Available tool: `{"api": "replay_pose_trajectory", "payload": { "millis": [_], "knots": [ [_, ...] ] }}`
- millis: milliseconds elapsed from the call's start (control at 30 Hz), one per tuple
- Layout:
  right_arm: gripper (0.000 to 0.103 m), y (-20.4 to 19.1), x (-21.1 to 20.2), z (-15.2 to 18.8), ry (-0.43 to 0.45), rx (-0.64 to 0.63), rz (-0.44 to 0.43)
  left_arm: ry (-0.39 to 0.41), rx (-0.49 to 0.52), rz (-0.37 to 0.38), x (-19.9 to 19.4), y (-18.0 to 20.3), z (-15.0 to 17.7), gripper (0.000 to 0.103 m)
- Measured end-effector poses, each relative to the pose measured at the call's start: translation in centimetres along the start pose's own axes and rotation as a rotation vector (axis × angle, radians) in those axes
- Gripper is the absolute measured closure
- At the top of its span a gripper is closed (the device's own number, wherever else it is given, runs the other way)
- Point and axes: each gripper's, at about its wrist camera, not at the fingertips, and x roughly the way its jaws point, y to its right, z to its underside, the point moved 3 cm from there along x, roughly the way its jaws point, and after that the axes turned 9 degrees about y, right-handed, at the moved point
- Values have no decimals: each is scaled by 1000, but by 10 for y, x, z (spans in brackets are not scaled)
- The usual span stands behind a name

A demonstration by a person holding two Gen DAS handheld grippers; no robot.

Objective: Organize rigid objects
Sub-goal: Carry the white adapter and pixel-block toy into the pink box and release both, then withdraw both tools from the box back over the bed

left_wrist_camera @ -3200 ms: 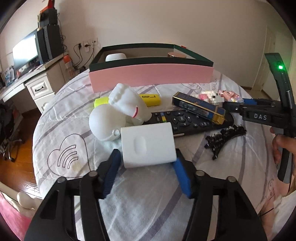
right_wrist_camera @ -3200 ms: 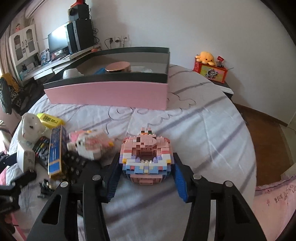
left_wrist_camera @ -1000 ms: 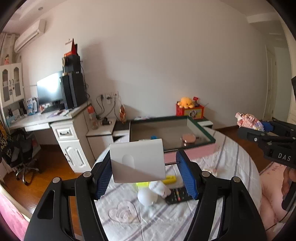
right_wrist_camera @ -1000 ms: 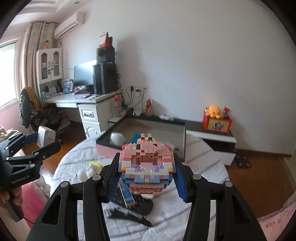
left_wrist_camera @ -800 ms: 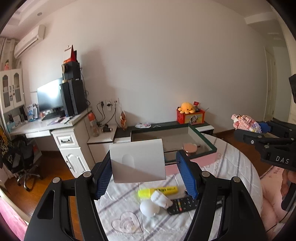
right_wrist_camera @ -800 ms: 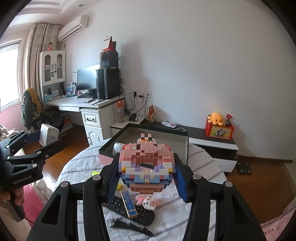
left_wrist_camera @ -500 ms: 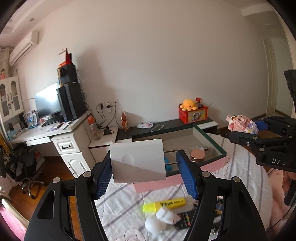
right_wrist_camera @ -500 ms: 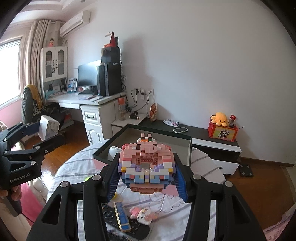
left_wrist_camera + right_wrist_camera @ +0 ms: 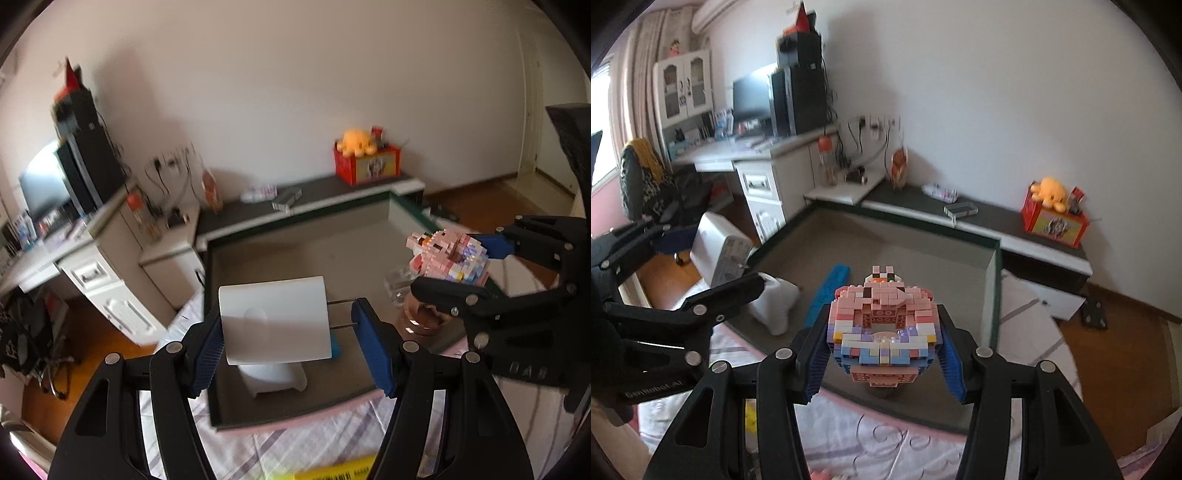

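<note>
My left gripper point(image 9: 288, 343) is shut on a white plug adapter point(image 9: 275, 319), whose two metal prongs stick out to the right. It hangs over the near left part of the pink-sided box point(image 9: 295, 218) with a dark green rim. My right gripper point(image 9: 882, 354) is shut on a pink brick-built ring point(image 9: 882, 325), above the box's point(image 9: 993, 295) near right side. In the left wrist view the right gripper point(image 9: 454, 266) and its ring point(image 9: 448, 258) are at the right. The left gripper point(image 9: 716, 258) and adapter point(image 9: 713, 247) show at the left of the right wrist view.
Inside the box lie a white object point(image 9: 273, 380), a blue brick strip point(image 9: 827, 291), a round copper tin point(image 9: 421, 321) and a clear plastic piece point(image 9: 397, 288). A yellow marker point(image 9: 332, 472) lies on the striped bedspread. Behind stand a desk point(image 9: 757, 162) and a low cabinet point(image 9: 997, 221).
Both grippers have come forward and down, from high over the bed to just above the box. The remote and other things on the bed have dropped out of view. Both grips are unchanged.
</note>
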Motion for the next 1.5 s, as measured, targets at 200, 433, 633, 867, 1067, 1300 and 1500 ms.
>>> {"api": "replay_pose_trajectory", "payload": {
  "millis": [200,433,633,867,1067,1300,1500],
  "knots": [
    [50,5,35,11,-88,-7,23,-87,-9,-8,38,-3,15,35],
    [44,12,40,13,-95,11,35,-114,-19,-21,48,-4,22,32],
    [27,11,20,7,-52,36,29,-82,-53,-54,25,-14,23,14],
    [21,-7,-42,0,65,25,52,43,-72,-65,-49,-15,24,0],
    [20,-35,-104,8,155,-4,75,161,-100,-103,-127,-10,34,0],
    [19,-59,-168,33,255,-15,109,255,-128,-132,-202,6,62,0],
    [19,-77,-216,58,372,3,186,271,-165,-159,-239,13,95,0]
  ]
}}
